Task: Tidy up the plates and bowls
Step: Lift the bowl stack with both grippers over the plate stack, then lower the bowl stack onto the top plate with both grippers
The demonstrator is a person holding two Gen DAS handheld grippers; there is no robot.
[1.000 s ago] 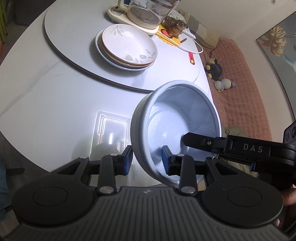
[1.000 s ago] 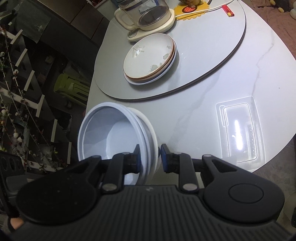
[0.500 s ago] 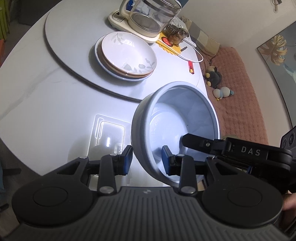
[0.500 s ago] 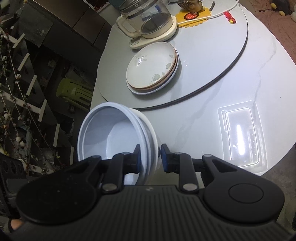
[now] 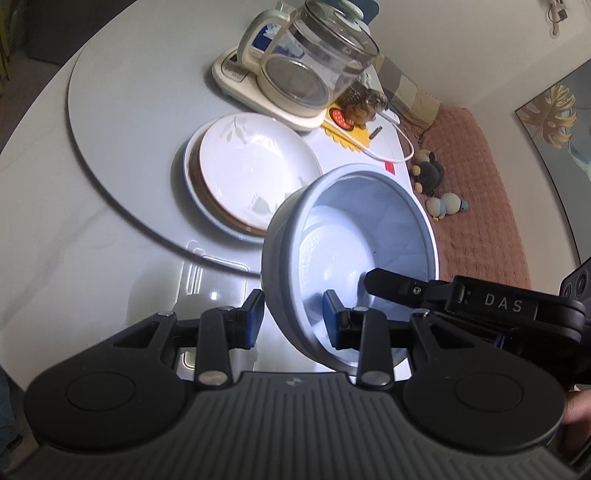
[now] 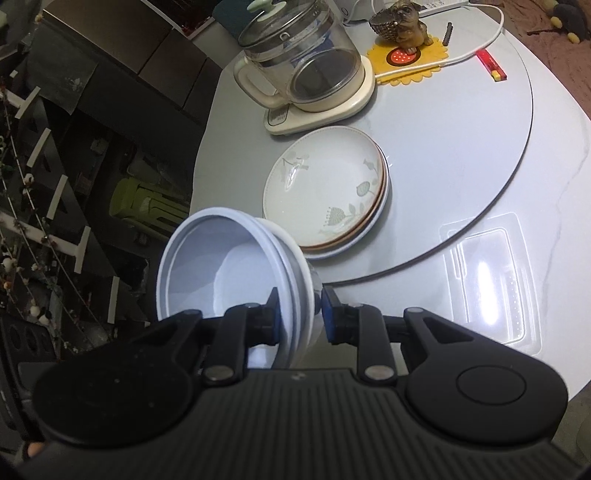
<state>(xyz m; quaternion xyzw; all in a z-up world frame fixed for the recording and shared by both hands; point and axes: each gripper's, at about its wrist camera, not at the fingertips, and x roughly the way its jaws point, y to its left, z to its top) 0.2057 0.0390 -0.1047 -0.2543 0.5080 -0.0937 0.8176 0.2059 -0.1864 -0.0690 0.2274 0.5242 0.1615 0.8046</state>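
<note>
My left gripper (image 5: 291,317) and my right gripper (image 6: 300,314) are both shut on the rim of a stack of pale blue bowls (image 5: 351,236), from opposite sides. The bowls are held tilted above the table's near edge; they also show in the right wrist view (image 6: 221,266). The right gripper's finger (image 5: 399,286) reaches into the bowl in the left wrist view. A stack of floral plates (image 5: 251,170) sits on the lazy Susan (image 5: 122,96) just beyond the bowls, also seen in the right wrist view (image 6: 325,195).
A glass kettle on a cream base (image 5: 299,66) stands behind the plates. A dog figurine on a yellow mat (image 6: 404,27), a white cable and a red lighter (image 6: 491,70) lie on the turntable. A clear plastic lid (image 6: 484,280) lies on the table.
Both grippers have carried the bowls forward over the table toward the plate stack, which now appears much closer. The grip on the bowls is unchanged.
</note>
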